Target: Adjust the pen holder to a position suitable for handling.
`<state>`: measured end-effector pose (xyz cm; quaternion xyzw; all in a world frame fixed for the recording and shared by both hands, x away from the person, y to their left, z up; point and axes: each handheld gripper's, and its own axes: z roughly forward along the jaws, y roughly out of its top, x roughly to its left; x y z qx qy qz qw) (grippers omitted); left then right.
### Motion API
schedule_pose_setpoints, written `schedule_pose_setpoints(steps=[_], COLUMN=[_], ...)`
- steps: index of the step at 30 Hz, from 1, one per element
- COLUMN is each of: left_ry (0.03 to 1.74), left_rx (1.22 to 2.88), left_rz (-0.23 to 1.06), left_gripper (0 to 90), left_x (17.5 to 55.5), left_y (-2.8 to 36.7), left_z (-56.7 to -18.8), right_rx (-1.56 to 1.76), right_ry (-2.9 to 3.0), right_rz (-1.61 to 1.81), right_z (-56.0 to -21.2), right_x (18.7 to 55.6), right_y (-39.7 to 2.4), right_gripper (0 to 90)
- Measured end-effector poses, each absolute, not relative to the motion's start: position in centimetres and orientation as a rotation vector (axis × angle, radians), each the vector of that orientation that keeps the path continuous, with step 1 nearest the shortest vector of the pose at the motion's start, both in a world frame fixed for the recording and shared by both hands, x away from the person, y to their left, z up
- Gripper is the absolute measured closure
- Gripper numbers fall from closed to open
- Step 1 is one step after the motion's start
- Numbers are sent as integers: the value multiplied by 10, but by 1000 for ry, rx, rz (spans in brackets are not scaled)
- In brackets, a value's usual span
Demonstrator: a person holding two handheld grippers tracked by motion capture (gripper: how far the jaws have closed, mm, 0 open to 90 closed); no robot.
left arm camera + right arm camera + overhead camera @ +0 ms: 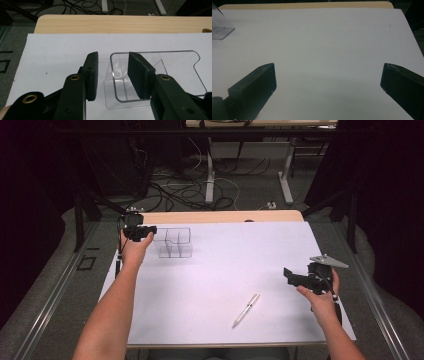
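Clear plastic organizer (175, 243) is the thing we have in hand; it sits in the upper left of the high view, on the white sheet (225, 270) that covers the table (220, 216).

Nearest to us in the high view, low and right of centre, a silver pen (246, 310) lies slantwise on the sheet, by itself and well apart from the organizer. It lies near our right gripper (292, 276), which we hold at the right edge of the frame just above the sheet, the hand wrapped round its body and the grey plate on top. In the right gripper view its two jaws stand far apart at the lower corners with bare white sheet between them, so it is released and holds nothing; a corner of the organizer shows at that view's upper left edge.

Farther off, our left forearm runs from the bottom of the high view up to the upper left, the hand gripping the left gripper (145, 231) from below, its jaws pointing right at the organizer's left end. In the left gripper view (112, 72) one jaw stands outside the organizer's (155, 75) near-left wall and the other inside its compartment, with that wall in the gap between them. We cannot see the pads pressing on the wall, so the grip is not made.

Beyond the sheet a strip of bare wood shows, then floor with cables (200, 190) and table legs (286, 175).
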<state>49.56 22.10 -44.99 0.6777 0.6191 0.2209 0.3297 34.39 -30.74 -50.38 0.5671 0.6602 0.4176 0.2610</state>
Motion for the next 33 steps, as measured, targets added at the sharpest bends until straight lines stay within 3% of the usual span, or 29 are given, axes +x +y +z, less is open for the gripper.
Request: schedule_pose_setpoints(steps=[18, 33], left_ry=[1658, 1722], left_rx=[1824, 1841], left_rz=[508, 480], left_gripper=[755, 820], left_x=[503, 507], left_y=[218, 215], left_z=[-461, -469], right_rx=[1541, 1527], right_ry=[1796, 1811], right_rz=[1132, 1128], right_z=[-506, -507], right_x=[345, 346], right_y=[-306, -307], right_gripper=[7, 12])
